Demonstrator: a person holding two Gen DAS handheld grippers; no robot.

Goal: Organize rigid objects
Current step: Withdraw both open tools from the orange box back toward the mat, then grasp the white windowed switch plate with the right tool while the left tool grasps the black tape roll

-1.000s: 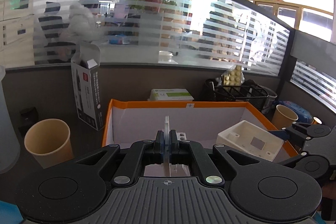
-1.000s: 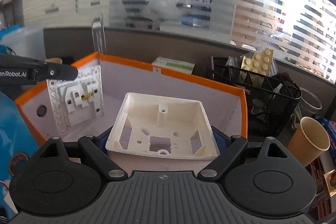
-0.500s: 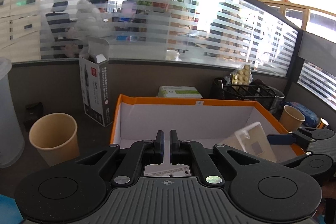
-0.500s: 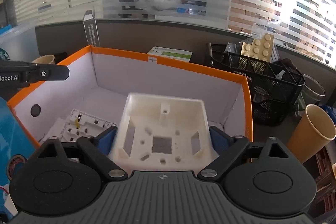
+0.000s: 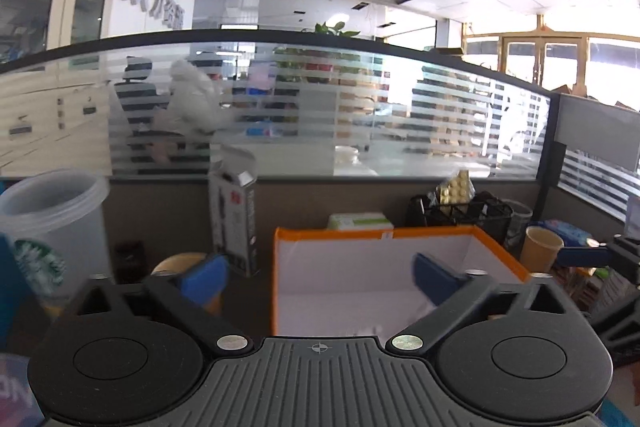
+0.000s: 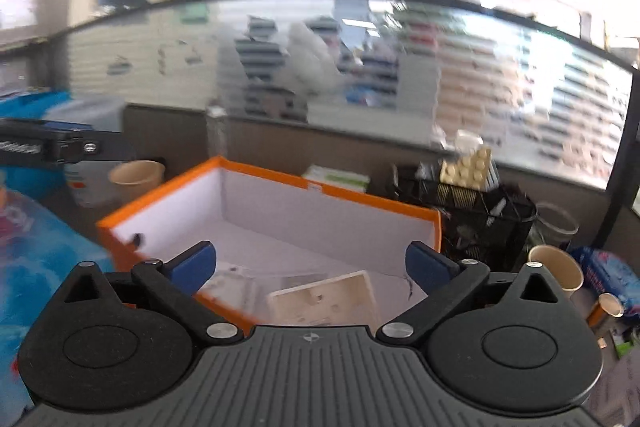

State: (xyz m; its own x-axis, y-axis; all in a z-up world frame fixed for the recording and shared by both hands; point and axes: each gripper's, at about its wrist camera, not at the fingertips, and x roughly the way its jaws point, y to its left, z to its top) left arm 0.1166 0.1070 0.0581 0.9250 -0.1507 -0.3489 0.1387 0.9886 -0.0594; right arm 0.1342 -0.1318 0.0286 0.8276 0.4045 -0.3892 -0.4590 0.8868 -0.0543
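The orange-rimmed white box point(image 5: 372, 234) point(image 6: 320, 187) stands ahead of both grippers. In the right wrist view a white plastic back box point(image 6: 328, 297) and a white socket plate point(image 6: 232, 281) lie on its floor, blurred. My right gripper point(image 6: 310, 263) hangs above the box's near edge, jaws opening wide, nothing between the blue pads point(image 6: 428, 263). My left gripper point(image 5: 320, 281) is also opening wide and empty, held back over the box's left front corner. Each gripper shows at the edge of the other's view: right gripper point(image 5: 592, 255), left gripper point(image 6: 60, 147).
A clear plastic cup point(image 5: 52, 219), a paper cup point(image 5: 180, 263) and an upright carton point(image 5: 236, 223) stand left of the box. Right of it are a black mesh basket point(image 6: 472, 219) and another paper cup point(image 6: 556, 267). A grey partition with striped glass runs behind.
The left gripper let go of the socket plate and the right let go of the back box; both now lie in the box. Both grippers opened wide and drew back and up.
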